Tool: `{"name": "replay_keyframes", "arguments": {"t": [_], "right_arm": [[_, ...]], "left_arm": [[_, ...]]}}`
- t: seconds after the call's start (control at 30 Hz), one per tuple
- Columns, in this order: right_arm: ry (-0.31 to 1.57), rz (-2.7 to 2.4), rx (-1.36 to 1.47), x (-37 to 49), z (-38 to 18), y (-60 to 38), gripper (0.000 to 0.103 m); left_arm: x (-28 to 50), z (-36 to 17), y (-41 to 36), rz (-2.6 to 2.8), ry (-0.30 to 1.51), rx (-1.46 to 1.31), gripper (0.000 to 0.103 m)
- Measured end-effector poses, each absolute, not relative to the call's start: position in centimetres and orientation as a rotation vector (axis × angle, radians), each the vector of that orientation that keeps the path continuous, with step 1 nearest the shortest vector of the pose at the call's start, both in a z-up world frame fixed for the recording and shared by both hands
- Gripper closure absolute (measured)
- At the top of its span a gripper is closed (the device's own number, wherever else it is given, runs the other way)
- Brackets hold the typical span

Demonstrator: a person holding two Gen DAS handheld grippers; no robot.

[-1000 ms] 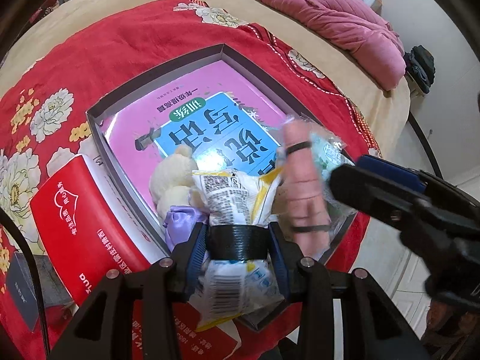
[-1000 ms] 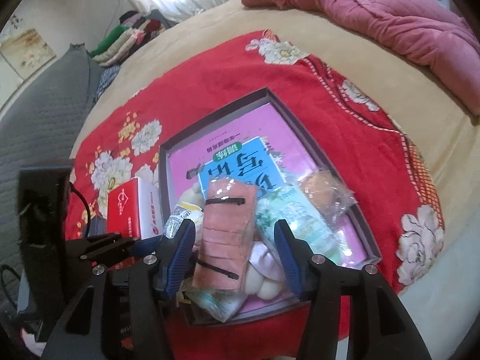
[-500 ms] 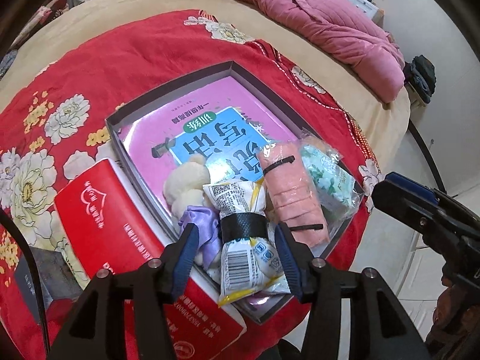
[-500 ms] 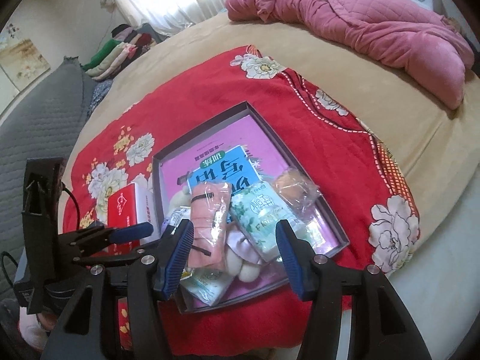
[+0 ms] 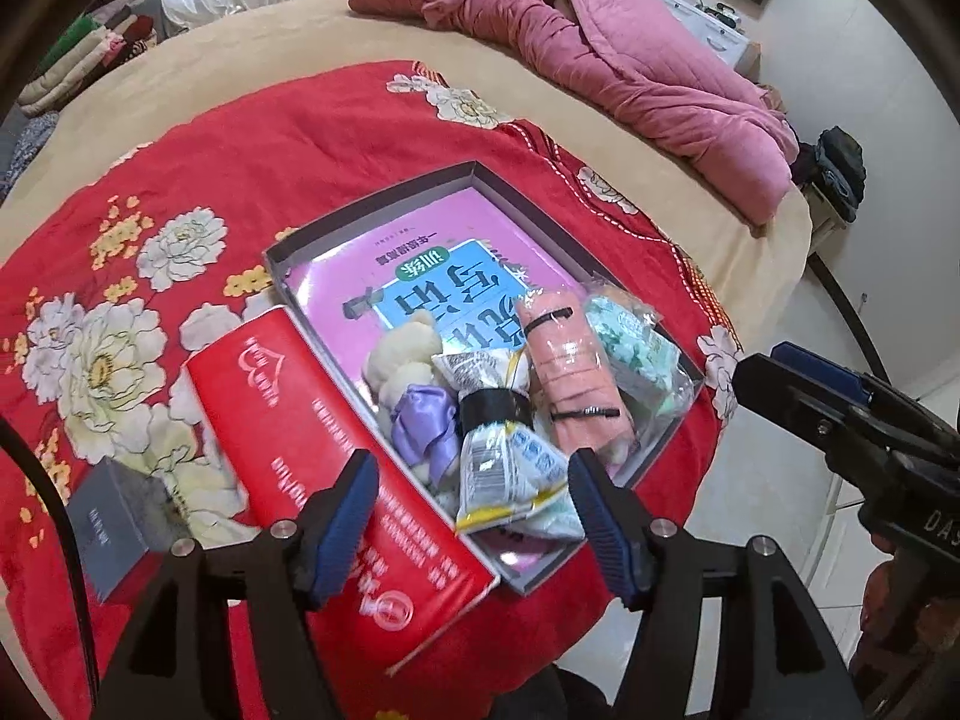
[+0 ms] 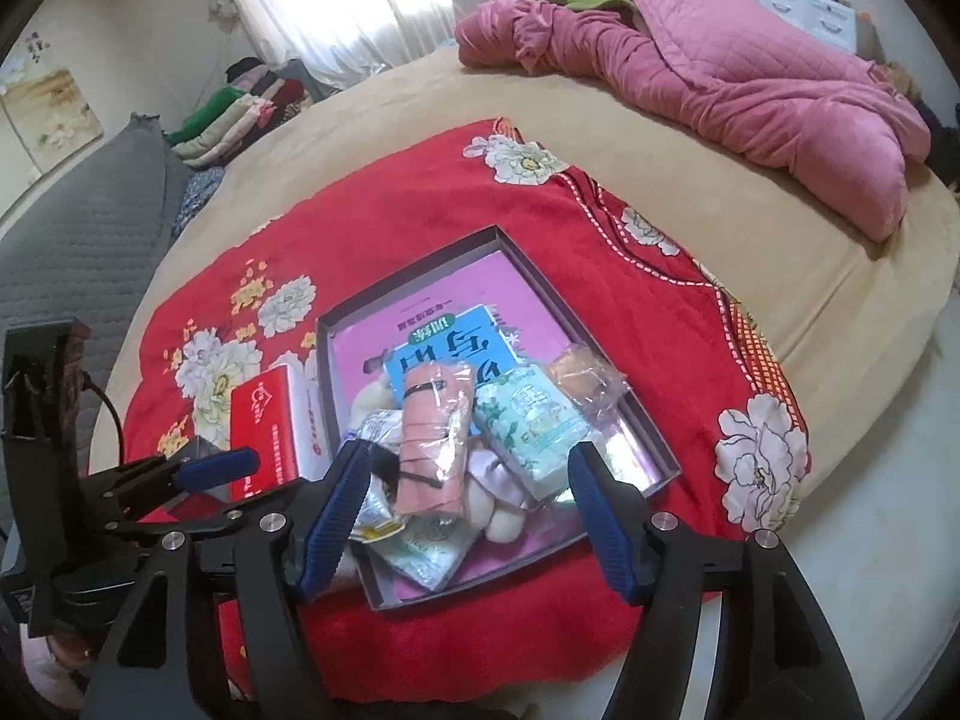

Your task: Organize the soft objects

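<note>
A shallow grey box (image 5: 372,217) (image 6: 543,282) lies on the red floral blanket with a pink book inside. At its near end sit soft items: a cream plush toy (image 5: 399,354), a purple scrunchie (image 5: 420,423), a white snack packet bound with black tape (image 5: 498,450), a pink roll in plastic (image 5: 570,372) (image 6: 432,432) and a green-white tissue pack (image 5: 633,348) (image 6: 531,429). My left gripper (image 5: 471,525) hangs above the packet, jaws opening, nothing pressed between them. My right gripper (image 6: 465,513) hovers over the pink roll, jaws opening, holding nothing.
A red tissue box (image 5: 336,468) (image 6: 270,429) lies along the grey box's left side, with a small dark card box (image 5: 114,522) beyond it. A pink quilt (image 6: 720,72) is heaped at the far side of the bed. Folded clothes (image 6: 240,108) are stacked at the back left.
The left gripper let go of the taped snack packet and the right let go of the pink roll. Both widened and rose back from the box.
</note>
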State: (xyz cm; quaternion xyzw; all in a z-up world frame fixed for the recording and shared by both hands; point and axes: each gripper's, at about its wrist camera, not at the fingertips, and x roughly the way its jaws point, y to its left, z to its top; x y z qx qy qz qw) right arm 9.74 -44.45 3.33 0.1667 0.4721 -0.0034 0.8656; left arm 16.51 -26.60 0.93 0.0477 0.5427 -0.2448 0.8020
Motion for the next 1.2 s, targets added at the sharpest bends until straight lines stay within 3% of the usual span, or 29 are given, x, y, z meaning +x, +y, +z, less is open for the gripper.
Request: {"name": "replay_keyframes", "arguments": {"t": [0.07,0.37,0.6,1.2], "right_arm": [[0.979,-0.020,0.335,9.3,3.7,-44.0,0.031],[0.895,-0.043,0.320,6.5,5.5,-41.8,0.028],[0.887,-0.055,0.315,4.2,5.9,-40.0,0.024],[0.831,-0.131,0.237,-2.9,6.5,-34.1,0.023]], "left_arm": [[15.9,1.5,-26.0,-0.516,1.148,0.100,0.027],[13.1,3.3,-23.0,-0.455,1.101,0.098,0.019],[10.9,3.9,-21.2,-0.417,1.066,0.109,0.018],[5.1,4.5,-17.6,-0.381,0.990,0.080,0.018]]}}
